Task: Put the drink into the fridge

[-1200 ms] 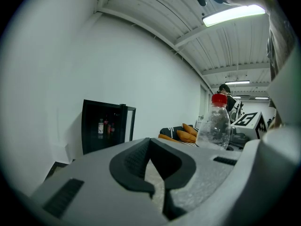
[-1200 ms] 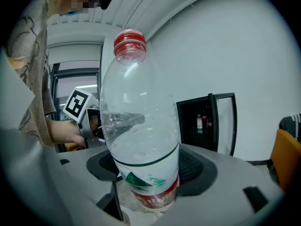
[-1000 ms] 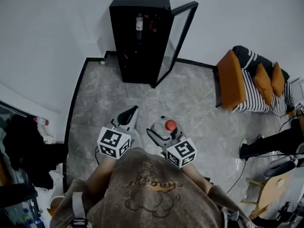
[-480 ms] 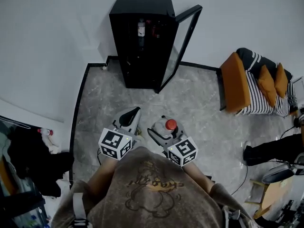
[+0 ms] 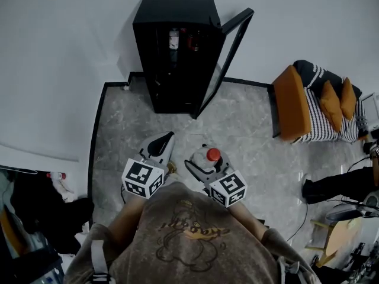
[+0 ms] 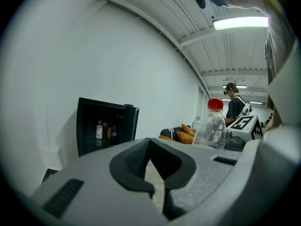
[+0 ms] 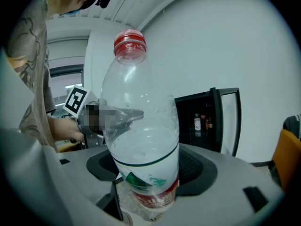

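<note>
A black fridge (image 5: 177, 52) stands against a white wall, its glass door (image 5: 230, 49) swung open to its right. On an upper shelf inside are a few small bottles (image 5: 173, 40): one is clear with a pale label, and the darker ones beside it show red. The lower shelves are too dark to make out.

Well in front of the fridge, over grey stone floor (image 5: 249, 123), a person in a brown shirt holds two grippers close to the body. The right gripper (image 5: 201, 161) is clamped on a clear plastic water bottle (image 5: 208, 157), the drink, which stands upright between its black pads. The bottle has a red screw cap and a white, green and red label low on its body, and holds clear liquid. It is outside the fridge, facing the open side.

The left gripper (image 5: 160, 147) sits just beside the right one, on the side farther from the fridge door. Its fingers are closed together with only a thin slit between the pads and nothing between them.

To the right of the fridge, well apart from it, is an orange seat (image 5: 290, 102) with striped and orange cushions.
</note>
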{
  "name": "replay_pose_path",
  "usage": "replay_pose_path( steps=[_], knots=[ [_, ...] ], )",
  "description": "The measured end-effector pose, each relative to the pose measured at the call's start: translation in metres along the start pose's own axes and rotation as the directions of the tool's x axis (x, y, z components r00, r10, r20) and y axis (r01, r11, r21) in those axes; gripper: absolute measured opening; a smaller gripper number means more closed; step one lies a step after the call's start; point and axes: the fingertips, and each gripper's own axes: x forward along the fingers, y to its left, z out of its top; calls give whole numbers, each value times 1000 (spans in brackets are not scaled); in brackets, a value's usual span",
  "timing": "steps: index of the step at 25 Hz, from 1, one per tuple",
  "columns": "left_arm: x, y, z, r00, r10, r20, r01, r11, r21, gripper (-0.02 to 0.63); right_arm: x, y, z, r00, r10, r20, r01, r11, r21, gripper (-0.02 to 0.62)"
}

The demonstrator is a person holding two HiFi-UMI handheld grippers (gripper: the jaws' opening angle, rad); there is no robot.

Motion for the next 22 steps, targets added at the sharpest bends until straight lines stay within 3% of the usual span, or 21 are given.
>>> replay_pose_path(
  steps=[22],
  knots=[
    [55, 107, 24, 998, -56, -31, 56, 998, -1, 5, 107, -47, 32, 999, -31, -26, 32, 999, 21, 341]
  ],
)
